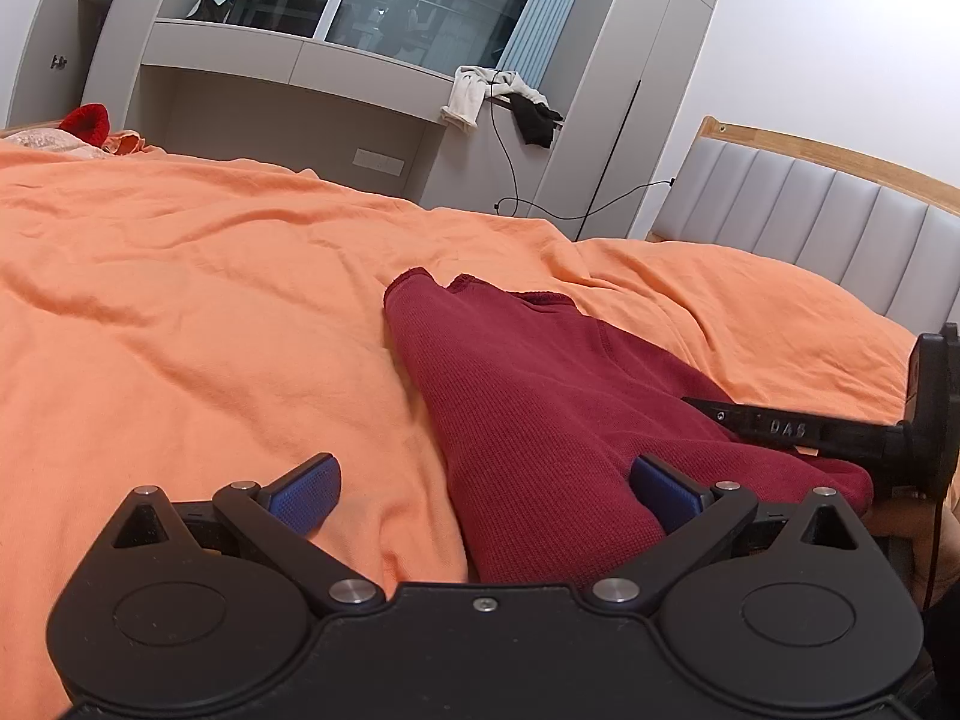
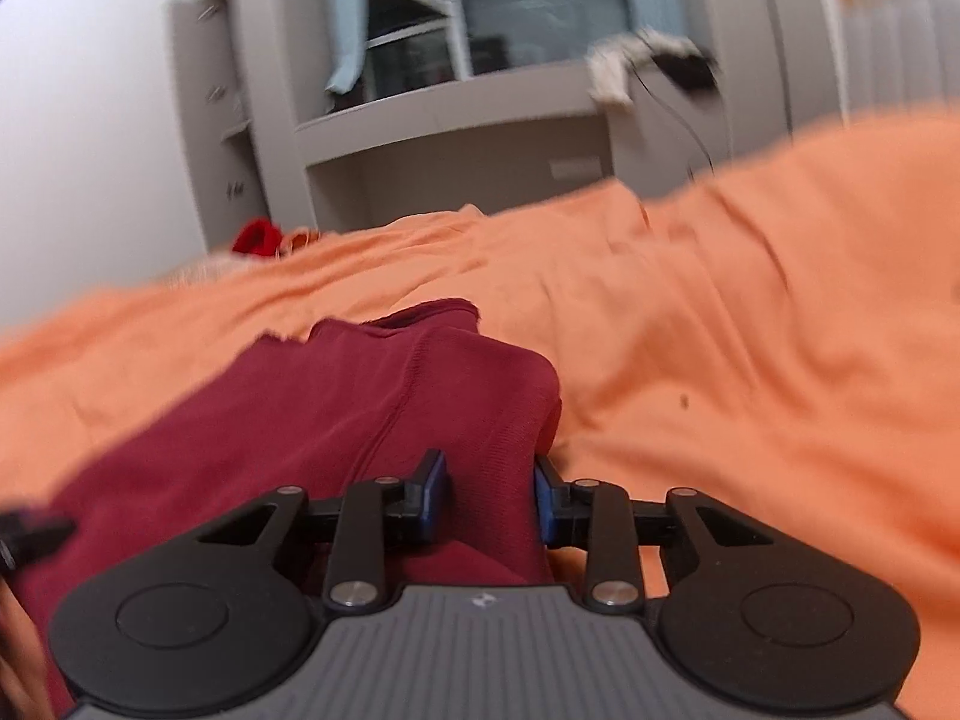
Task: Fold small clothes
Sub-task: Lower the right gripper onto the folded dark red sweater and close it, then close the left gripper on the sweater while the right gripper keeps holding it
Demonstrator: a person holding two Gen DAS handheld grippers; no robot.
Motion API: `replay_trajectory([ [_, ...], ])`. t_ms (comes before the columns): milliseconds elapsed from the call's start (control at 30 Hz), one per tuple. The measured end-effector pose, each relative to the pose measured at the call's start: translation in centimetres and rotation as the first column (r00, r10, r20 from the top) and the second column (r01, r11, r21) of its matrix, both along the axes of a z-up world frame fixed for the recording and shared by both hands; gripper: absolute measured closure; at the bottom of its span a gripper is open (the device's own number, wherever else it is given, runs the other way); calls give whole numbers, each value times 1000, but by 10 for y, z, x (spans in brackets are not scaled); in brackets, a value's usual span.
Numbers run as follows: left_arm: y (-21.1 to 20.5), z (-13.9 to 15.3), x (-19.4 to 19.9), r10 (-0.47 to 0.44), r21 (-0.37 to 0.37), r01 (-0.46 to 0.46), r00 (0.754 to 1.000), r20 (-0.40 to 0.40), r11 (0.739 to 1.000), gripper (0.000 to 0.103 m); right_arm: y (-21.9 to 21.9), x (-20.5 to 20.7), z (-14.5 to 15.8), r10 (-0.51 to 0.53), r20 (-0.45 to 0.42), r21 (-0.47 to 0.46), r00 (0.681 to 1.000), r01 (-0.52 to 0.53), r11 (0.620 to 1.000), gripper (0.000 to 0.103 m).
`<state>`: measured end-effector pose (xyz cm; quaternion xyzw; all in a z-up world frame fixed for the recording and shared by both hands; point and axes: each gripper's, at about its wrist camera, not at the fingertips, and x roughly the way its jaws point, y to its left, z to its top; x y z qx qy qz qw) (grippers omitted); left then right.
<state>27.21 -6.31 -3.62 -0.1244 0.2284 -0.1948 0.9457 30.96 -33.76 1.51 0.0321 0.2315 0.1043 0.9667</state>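
Observation:
A dark red knit garment [image 1: 540, 396] lies on the orange bedsheet [image 1: 210, 300]. My left gripper [image 1: 486, 492] is open over its near edge; one blue pad is over the sheet, the other on the garment. In the right wrist view my right gripper [image 2: 491, 495] is shut on a raised fold of the red garment [image 2: 336, 408]. The right gripper's black body also shows in the left wrist view [image 1: 840, 432] at the garment's right edge. The right wrist view is motion-blurred.
A grey padded headboard [image 1: 840, 228] stands at the right. A grey desk and cabinet unit [image 1: 288, 96] with draped clothes and a cable stands beyond the bed. A bright red item [image 1: 87, 120] and pale clothes lie at the bed's far left.

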Motion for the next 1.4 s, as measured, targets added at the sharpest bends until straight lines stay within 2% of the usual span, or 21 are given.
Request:
replay_trajectory([
  [67,0,0,0,0,1,0,1000,0,1000,0,11,-6,2,6,35,-75,999,-3,997,71],
  [167,0,0,0,0,1,0,1000,0,1000,0,18,-9,3,14,60,-139,998,-6,990,71],
  [300,0,0,0,0,1,0,1000,0,1000,0,22,-12,3,16,61,-150,998,-7,989,70],
  [400,0,0,0,0,1,0,1000,-1,1000,0,16,-10,3,13,38,-105,999,-9,994,69],
  [433,0,0,0,-1,1,1,1000,-2,1000,0,12,-8,3,8,27,-79,1000,-6,997,69],
  [500,0,0,1,-4,4,4,1000,-4,1000,0,1,-3,2,-10,-7,5,1000,10,1000,55],
  [567,0,1,1,-4,6,4,1000,-6,1000,0,-17,3,-2,-27,-64,163,998,37,986,46],
  [600,0,1,1,-4,7,4,1000,-7,1000,0,-28,8,-6,-22,-96,250,995,46,967,42],
  [667,0,1,1,-3,9,3,1000,-8,1000,0,-48,15,-16,-10,-162,425,987,79,902,41],
  [733,0,1,2,-2,11,2,1000,-11,1000,0,-58,18,-24,-5,-189,505,982,102,857,41],
  [767,-1,1,2,-1,12,2,1000,-13,1000,0,-60,18,-25,-4,-189,515,982,103,851,40],
  [933,-2,3,4,1,15,0,1000,-26,1000,0,-52,16,-24,2,-166,472,986,77,878,41],
  [1067,-1,5,5,0,15,1,999,-35,1000,0,-47,16,-23,4,-154,465,988,69,883,43],
  [1300,-3,9,10,-7,22,8,998,-56,1000,0,-43,14,-23,3,-140,457,990,62,887,54],
  [1400,-2,11,14,-17,18,19,997,-76,1000,0,-41,14,-23,4,-134,448,991,57,892,55],
])
